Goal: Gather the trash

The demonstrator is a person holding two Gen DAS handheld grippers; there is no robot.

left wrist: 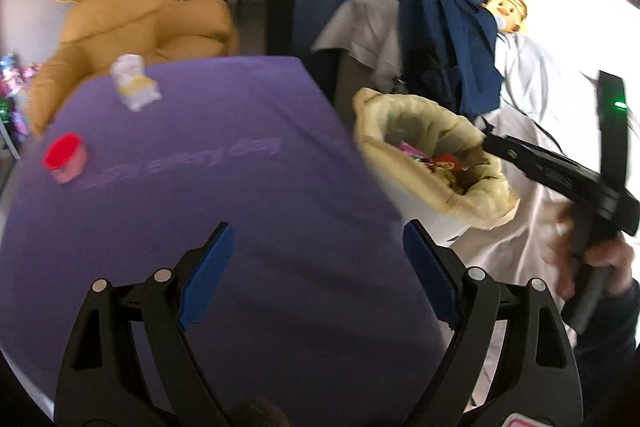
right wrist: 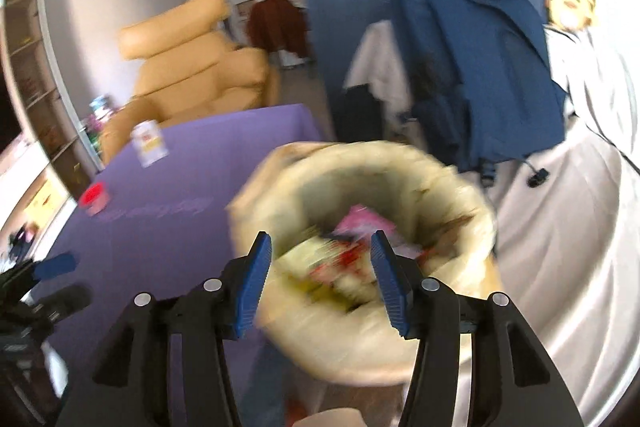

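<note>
Right gripper (right wrist: 320, 263) over lined bin (left wrist: 430, 163), jaws wide, empty; wrappers inside bin. Left gripper (left wrist: 316, 275) jaws wide, empty, over purple table (left wrist: 240, 211). Crumpled carton (left wrist: 134, 89) and red-lidded jar (left wrist: 64, 159) on table, well apart from bin. Risk: hasty reach tips the jar or knocks the bin.

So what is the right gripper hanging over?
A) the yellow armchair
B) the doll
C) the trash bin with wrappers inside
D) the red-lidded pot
C: in the right wrist view the right gripper has its fingers apart, nothing between them, above the lined trash bin, where colourful wrappers lie.
</note>
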